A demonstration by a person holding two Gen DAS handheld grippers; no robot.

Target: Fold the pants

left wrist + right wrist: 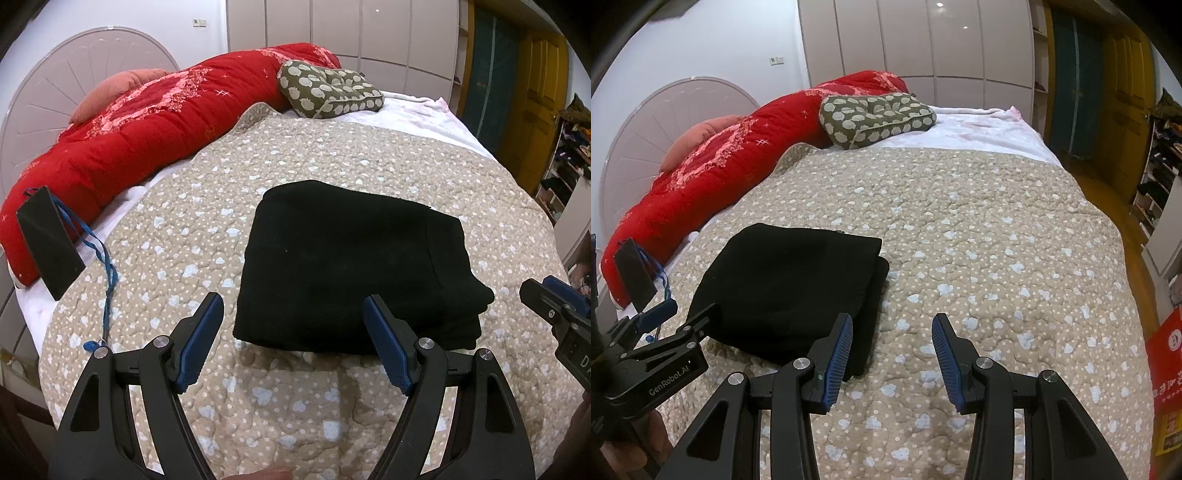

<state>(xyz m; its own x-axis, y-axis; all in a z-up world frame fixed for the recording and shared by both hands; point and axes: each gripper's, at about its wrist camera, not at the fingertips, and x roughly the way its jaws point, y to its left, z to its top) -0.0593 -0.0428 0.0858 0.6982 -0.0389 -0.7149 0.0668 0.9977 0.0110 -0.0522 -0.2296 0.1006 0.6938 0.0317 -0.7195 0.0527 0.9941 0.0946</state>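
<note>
Black fabric pants folded on quilted bed; our left hand-held gripper and right hand-held gripper wide, empty. Risk: we nudge stack, layers slip.

Your left wrist camera looks forward and down over its gripper, close above the pants. Your right wrist camera sits further right, facing the same way, pants to its left. Both share the quilt, red duvet and wardrobe.

A home bedroom: quilted bed, round headboard, wardrobe doors.
</note>
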